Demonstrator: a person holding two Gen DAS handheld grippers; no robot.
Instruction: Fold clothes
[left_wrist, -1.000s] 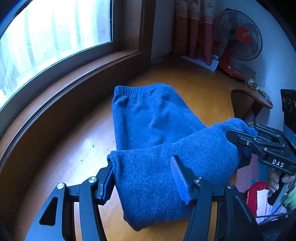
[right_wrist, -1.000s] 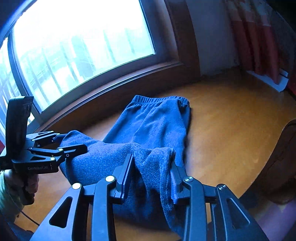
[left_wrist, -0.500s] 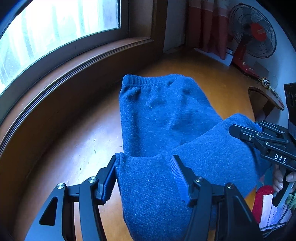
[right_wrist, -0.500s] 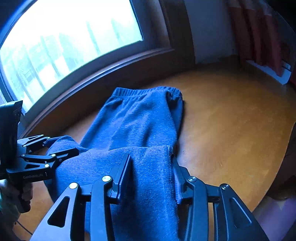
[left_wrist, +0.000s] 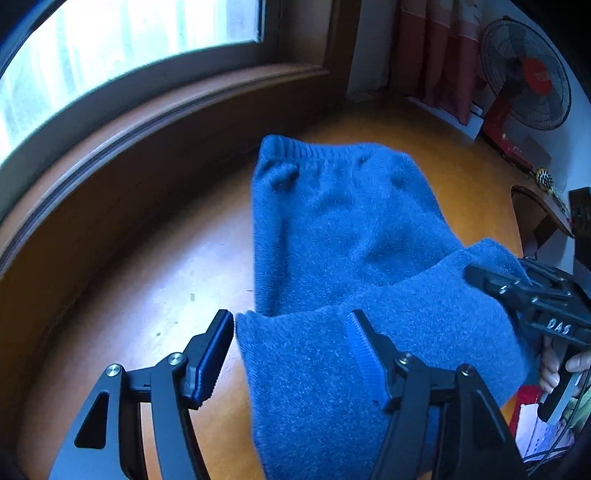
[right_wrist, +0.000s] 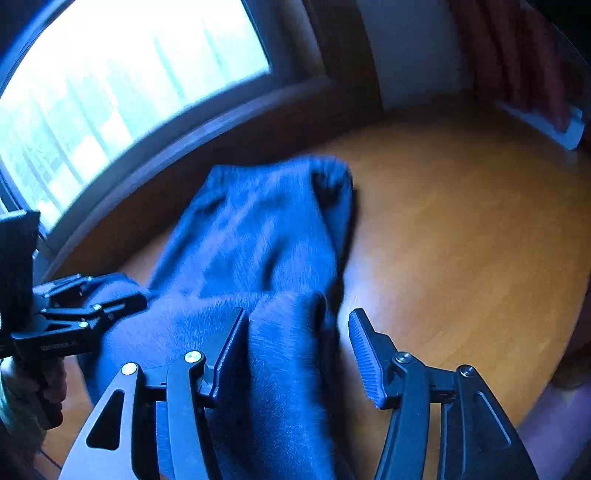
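Blue fleece pants (left_wrist: 343, 229) lie on the wooden floor (left_wrist: 155, 295), waistband toward the window, with the leg end folded forward over the upper part. My left gripper (left_wrist: 291, 332) is open around the left corner of the fold; a thin gap shows beside its left finger and its right pad is bare. My right gripper (right_wrist: 295, 332) is open at the fold's right corner. The pants (right_wrist: 258, 229) rest against its left finger, and floor shows beside its right finger. Each view shows the other gripper at the fold: the right gripper (left_wrist: 491, 280) and the left gripper (right_wrist: 129, 291).
A dark wooden window sill (left_wrist: 147, 122) curves along the far side of the floor. A standing fan (left_wrist: 528, 74), red curtains (left_wrist: 436, 55) and a low wooden table (left_wrist: 535, 206) are at the right. A person's hand (left_wrist: 554, 365) holds the right gripper's handle.
Both grippers moved forward toward the waistband, carrying the folded leg end over the upper part. The right gripper's fingers spread apart and came off the cloth.
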